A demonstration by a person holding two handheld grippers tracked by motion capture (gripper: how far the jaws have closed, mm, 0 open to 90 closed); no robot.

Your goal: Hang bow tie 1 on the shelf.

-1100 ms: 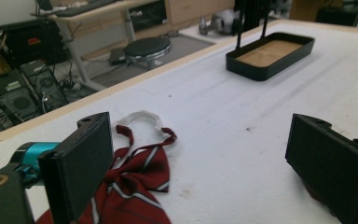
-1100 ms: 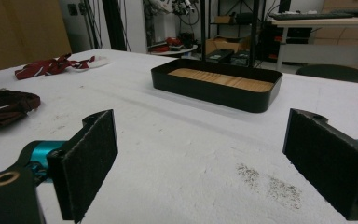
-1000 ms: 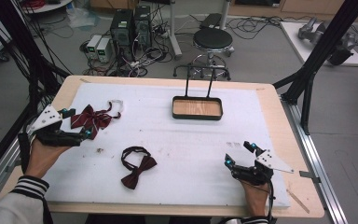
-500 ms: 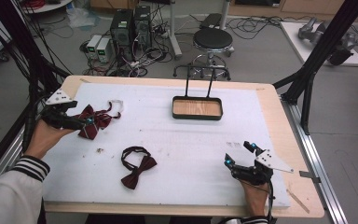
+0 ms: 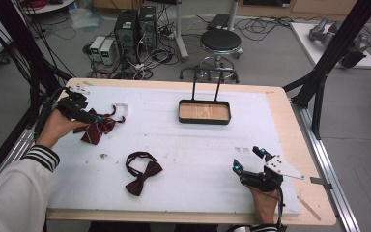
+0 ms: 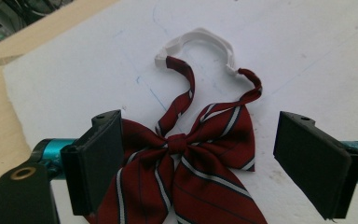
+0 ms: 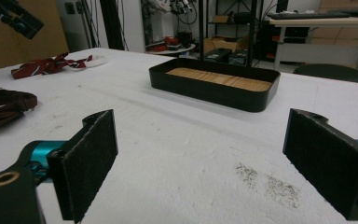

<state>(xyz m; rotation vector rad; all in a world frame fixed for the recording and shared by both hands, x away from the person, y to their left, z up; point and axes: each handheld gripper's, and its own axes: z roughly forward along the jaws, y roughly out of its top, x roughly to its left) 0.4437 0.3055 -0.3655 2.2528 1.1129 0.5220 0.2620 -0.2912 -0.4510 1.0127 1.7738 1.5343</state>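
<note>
While your left gripper (image 6: 198,163) is closing, jaws still apart astride the striped bow tie (image 6: 186,177) left of the tray (image 5: 204,112), be pinching its firm knot, since the soft cloth is flopping.

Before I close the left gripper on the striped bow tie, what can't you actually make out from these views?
- Striped bow tie: its lower wings run off the bottom edge of the left gripper view, and the left-hand jaw covers one wing.
- Left gripper: in the high view, too small and dark to judge the gap to the cloth.
- Plain bow tie: cut off by the left edge of the right gripper view.
</note>
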